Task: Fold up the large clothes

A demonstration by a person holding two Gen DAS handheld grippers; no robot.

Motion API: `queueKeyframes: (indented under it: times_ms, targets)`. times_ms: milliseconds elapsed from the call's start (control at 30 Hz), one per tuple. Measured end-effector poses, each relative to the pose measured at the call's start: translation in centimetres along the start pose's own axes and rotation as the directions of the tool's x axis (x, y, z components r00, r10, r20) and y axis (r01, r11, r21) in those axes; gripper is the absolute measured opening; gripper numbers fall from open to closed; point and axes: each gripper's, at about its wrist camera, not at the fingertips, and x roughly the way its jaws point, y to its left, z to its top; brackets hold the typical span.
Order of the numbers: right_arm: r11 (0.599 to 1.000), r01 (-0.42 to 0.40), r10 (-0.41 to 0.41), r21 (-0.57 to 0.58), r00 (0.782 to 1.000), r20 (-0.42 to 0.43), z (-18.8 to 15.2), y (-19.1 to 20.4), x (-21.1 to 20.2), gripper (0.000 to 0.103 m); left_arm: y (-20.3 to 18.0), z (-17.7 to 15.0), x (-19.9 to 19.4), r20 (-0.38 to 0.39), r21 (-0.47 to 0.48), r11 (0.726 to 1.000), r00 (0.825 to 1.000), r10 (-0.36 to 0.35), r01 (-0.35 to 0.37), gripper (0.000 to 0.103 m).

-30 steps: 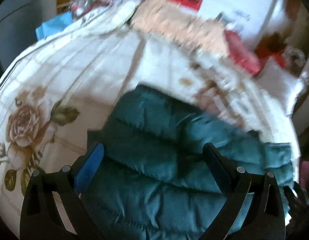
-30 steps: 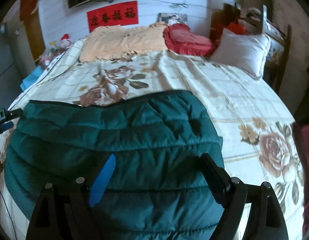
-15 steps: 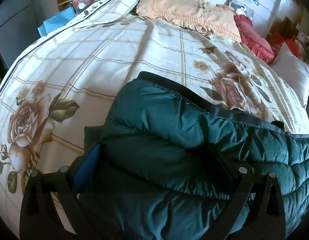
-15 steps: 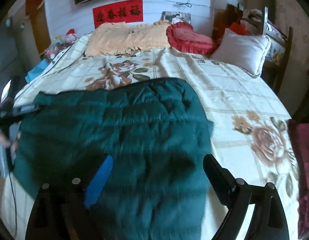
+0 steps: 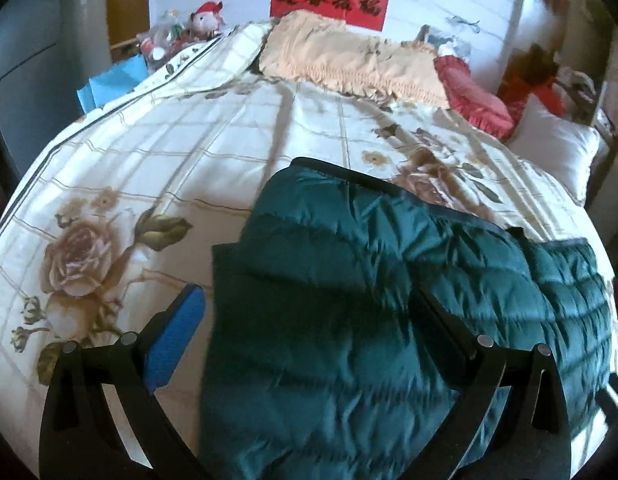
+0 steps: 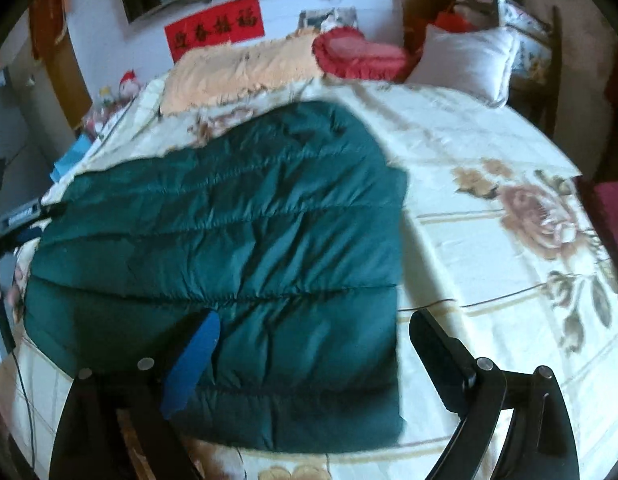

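A dark green quilted puffer jacket [image 5: 373,304] lies folded flat on a floral bedspread [image 5: 157,168]. It also shows in the right wrist view [image 6: 237,236]. My left gripper [image 5: 309,320] is open and empty, held above the jacket's left part, its blue-padded finger over the bedspread. My right gripper [image 6: 313,344] is open and empty above the jacket's near right corner, its right finger over bare bedspread [image 6: 489,264]. The other gripper [image 6: 17,220] shows at the jacket's far left edge.
A peach pillow [image 5: 349,60], a red heart cushion [image 5: 473,96] and a white pillow [image 5: 557,152] lie at the head of the bed. Soft toys [image 5: 197,24] and a blue box [image 5: 113,84] sit beside the bed's left side.
Both grippers have lifted up and back from the jacket. The jacket has settled flat on the bed. More of the bed and the far wall shows in both views.
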Motion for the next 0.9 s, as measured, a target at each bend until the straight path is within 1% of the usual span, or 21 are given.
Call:
queueKeyframes:
  times_ms: [167, 267, 333, 467, 600, 767, 833, 900]
  targets:
    - [0.999, -0.044, 0.044, 0.027, 0.999, -0.011, -0.8, -0.4, -1.0, 0.094, 1.5, -1.7, -2.9, 0.02, -0.008, 0.999, 0.999, -0.046, 0.046, 0.102]
    - [0.998, -0.045, 0.046, 0.047, 0.999, -0.022, -1.1, -0.5, -0.9, 0.094, 2.1, -2.8, -4.3, 0.027, 0.001, 0.998, 0.998, -0.057, 0.057, 0.102]
    - [0.996, -0.063, 0.065, 0.07, 0.997, -0.032, -1.3, -0.7, -0.8, 0.094, 2.4, -3.7, -5.1, 0.025, 0.008, 0.998, 0.998, -0.058, 0.058, 0.102]
    - [0.995, -0.066, 0.069, 0.075, 0.997, -0.037, -1.7, -0.5, -0.8, 0.094, 3.2, -5.0, -5.7, 0.015, -0.003, 0.997, 0.997, -0.076, 0.076, 0.102]
    - [0.995, -0.064, 0.068, 0.075, 0.997, -0.041, -1.9, -0.6, -0.7, 0.095, 4.2, -6.3, -5.7, -0.005, -0.041, 0.993, 0.994, -0.107, 0.107, 0.102]
    - [0.994, -0.073, 0.076, 0.076, 0.996, -0.043, -2.1, -1.5, 0.0, 0.097, 6.3, -8.0, -5.1, -0.052, -0.107, 0.978, 0.982, -0.183, 0.177, 0.102]
    - [0.991, -0.095, 0.099, 0.09, 0.994, -0.047, -2.1, -2.0, 0.3, 0.098, 7.6, -8.6, -4.8, -0.067, -0.155, 0.964, 0.971, -0.23, 0.217, 0.102]
    - [0.987, -0.12, 0.126, 0.107, 0.991, -0.051, -2.1, -2.4, 0.8, 0.101, 8.9, -9.0, -4.3, -0.084, -0.217, 0.941, 0.956, -0.282, 0.259, 0.102]
